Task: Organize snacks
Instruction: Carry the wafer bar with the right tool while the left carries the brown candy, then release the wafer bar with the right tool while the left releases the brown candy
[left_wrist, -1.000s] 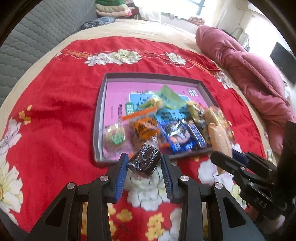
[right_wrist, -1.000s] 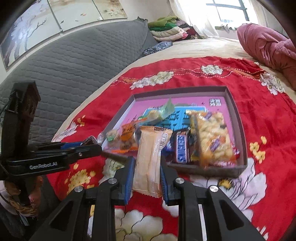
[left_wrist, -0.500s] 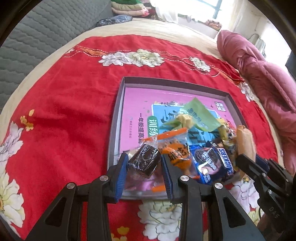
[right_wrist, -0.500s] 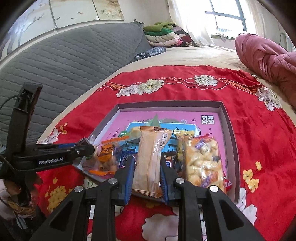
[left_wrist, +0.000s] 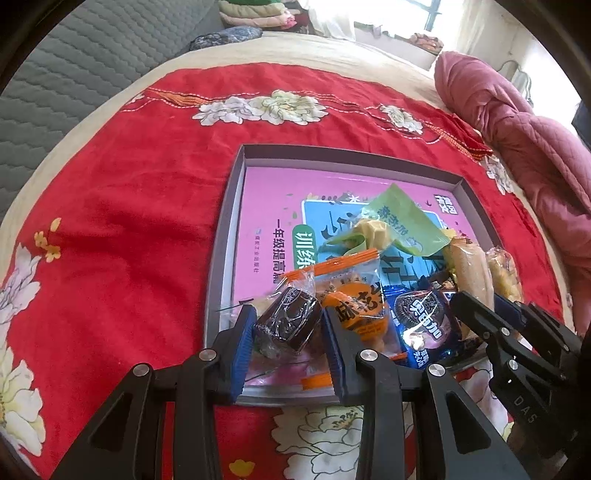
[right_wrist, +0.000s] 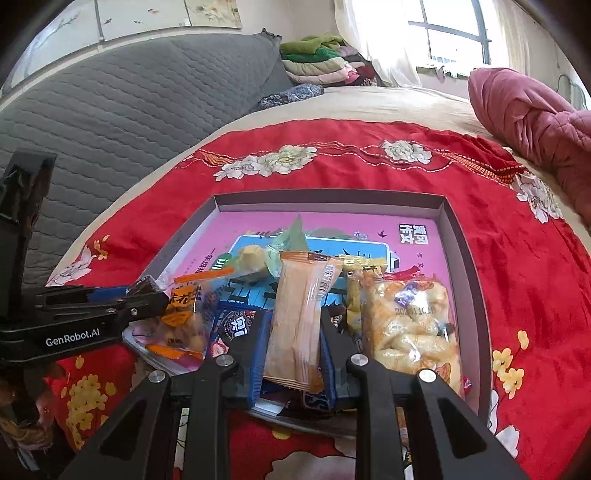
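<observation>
Snacks crowding shallow grey cardboard tray (left_wrist: 236, 206); left tongs (left_wrist: 286, 330) pinching dark wrapped cake (left_wrist: 286, 323), right tongs (right_wrist: 295, 339) pinching long beige packet (right_wrist: 301, 314); releases risking slides off pile.

Left tongs (left_wrist: 287, 334) clamped on dark wrapped cake (left_wrist: 286, 324) above snack-filled grey tray (left_wrist: 226, 236) on red cloth (left_wrist: 122, 229).

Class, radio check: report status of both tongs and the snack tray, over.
Left tongs shut on dark chocolate cake. Right tongs shut on tan wafer packet. Both over grey tray; near end crowded with snacks.
</observation>
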